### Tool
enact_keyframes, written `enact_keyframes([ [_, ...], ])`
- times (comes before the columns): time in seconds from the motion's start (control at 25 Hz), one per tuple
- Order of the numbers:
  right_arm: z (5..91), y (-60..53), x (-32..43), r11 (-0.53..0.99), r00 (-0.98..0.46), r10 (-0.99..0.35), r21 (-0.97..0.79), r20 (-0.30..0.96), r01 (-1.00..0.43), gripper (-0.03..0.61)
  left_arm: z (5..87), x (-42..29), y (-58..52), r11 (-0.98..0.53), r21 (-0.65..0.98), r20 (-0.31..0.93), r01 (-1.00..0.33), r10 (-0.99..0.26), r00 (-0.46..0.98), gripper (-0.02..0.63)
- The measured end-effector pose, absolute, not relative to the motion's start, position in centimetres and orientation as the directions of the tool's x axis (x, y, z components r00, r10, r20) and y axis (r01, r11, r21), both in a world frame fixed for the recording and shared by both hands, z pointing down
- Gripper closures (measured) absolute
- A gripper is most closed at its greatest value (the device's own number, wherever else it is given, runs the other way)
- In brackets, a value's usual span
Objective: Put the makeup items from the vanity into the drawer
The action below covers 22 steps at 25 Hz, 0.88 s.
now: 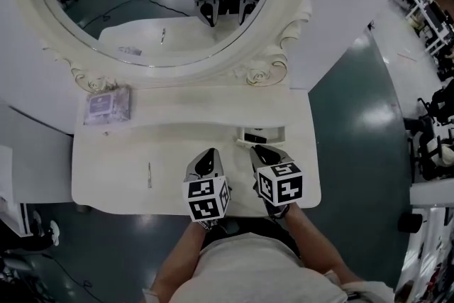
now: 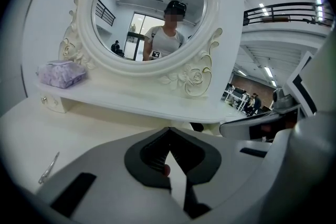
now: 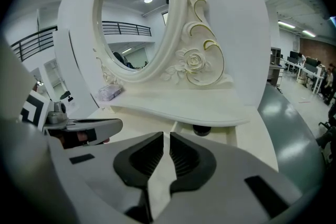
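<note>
- Slender makeup tool: judged light, stiff and slippery, lying flat; pinch mid-shaft.
- Lilac packet: likely soft; grip its edge.
- Left gripper clenched, empty; right gripper slightly parted, empty.

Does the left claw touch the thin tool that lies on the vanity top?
Apart. The head view shows a strip of bare vanity top between the left claw and the thin tool, which lies to its left.
</note>
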State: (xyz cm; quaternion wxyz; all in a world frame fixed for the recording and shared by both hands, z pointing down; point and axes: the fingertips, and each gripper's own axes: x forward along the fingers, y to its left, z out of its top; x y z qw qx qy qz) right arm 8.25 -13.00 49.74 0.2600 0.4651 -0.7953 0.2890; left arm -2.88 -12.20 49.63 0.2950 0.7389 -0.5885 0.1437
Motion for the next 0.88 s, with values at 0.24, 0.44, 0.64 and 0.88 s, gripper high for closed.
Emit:
enact_keyframes([
  [0.24,49.5,-12.0,6.8,0.419,-0.461,-0.596,-0.235,0.658,-0.877,0.546,48.6,-3.9,-11.3,-0.134,0.240,0.548,-0.961,-0.798,0.248,0.609],
  [0.44,49.4,-11.1,6.3,0.440,-0.476,-0.597,-0.233,0.646,-0.868,0.557,48.1,-4.5,-10.8,-0.127,0.226,0.541,-0.966,-0.808,0.233,0.609],
  [0.64,49.3,-11.0,6.1,0.446,-0.477,-0.595,-0.228,0.647,-0.866,0.557,47.6,-4.9,-10.8,-0.127,0.220,0.529,-0.967,-0.817,0.228,0.609],
  [0.88,49.2,-10.9,5.8,0.448,-0.477,-0.599,-0.225,0.643,-0.865,0.557,47.6,-5.2,-10.8,-0.127,0.221,0.525,-0.967,-0.820,0.227,0.609],
])
